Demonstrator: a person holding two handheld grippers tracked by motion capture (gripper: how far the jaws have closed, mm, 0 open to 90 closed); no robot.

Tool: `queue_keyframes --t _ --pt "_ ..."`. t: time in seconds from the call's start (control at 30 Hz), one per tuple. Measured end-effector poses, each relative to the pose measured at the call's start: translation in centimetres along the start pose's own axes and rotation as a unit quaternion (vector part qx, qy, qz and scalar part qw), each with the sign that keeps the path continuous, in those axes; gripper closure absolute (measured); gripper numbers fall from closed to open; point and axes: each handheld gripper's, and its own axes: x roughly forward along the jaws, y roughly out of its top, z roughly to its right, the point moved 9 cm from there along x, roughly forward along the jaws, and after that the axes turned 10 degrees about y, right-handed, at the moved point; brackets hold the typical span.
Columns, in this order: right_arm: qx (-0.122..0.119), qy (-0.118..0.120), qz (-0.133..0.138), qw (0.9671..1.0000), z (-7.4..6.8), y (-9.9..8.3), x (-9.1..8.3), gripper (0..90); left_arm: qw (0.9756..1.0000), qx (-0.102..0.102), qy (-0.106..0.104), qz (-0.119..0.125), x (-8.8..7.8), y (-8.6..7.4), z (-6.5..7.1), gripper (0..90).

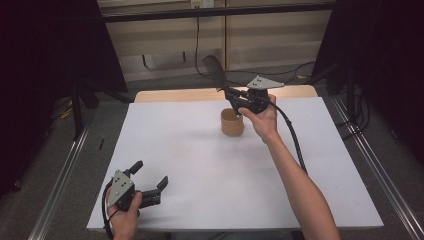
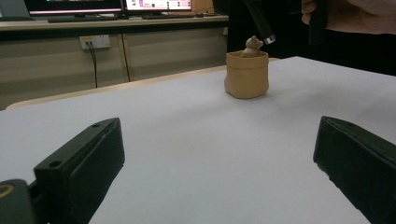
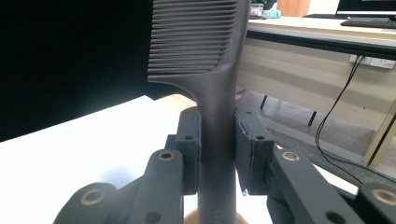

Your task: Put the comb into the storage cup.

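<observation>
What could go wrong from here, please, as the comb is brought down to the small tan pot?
The comb is clamped by its handle in the right gripper, its lower end just above the pot. A small figure already sits inside, so the handle may jam on it. The pot looks light and nothing steadies it: the left gripper rests open far away, so a push could tip it.

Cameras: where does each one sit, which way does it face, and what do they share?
High view: above the table, looking forward and down; both forearms, left tongs, right tongs.
Left gripper view: low on the table, facing the cup; own open jaws.
Right gripper view: along its jaws, shut on the comb.
Shared: cup and comb.
</observation>
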Motion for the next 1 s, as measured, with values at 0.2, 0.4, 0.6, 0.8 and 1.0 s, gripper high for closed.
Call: queue_keyframes --t 0.2,0.4,0.6,0.8,1.0 --pt "0.000 -0.003 -0.011 0.9999 0.5 -0.5 1.0 72.7 1.0000 -0.002 -0.001 0.002 -0.1 0.1 0.1 1.9" --pt "0.004 -0.004 -0.019 0.9998 0.8 -0.9 2.1 72.7 1.0000 -0.004 -0.002 0.002 -0.1 0.1 0.1 1.9" --pt "0.005 -0.005 -0.025 0.9997 1.1 -1.5 2.5 72.7 1.0000 -0.002 -0.003 0.000 0.0 0.0 0.1 1.9" --pt "0.005 -0.006 -0.025 0.9997 1.3 -1.7 2.5 72.7 1.0000 -0.001 -0.002 0.000 0.0 0.0 0.1 1.9" --pt "0.003 -0.004 -0.026 0.9997 1.2 -2.3 2.9 72.7 1.0000 -0.003 -0.002 0.001 0.0 0.0 0.0 1.9"
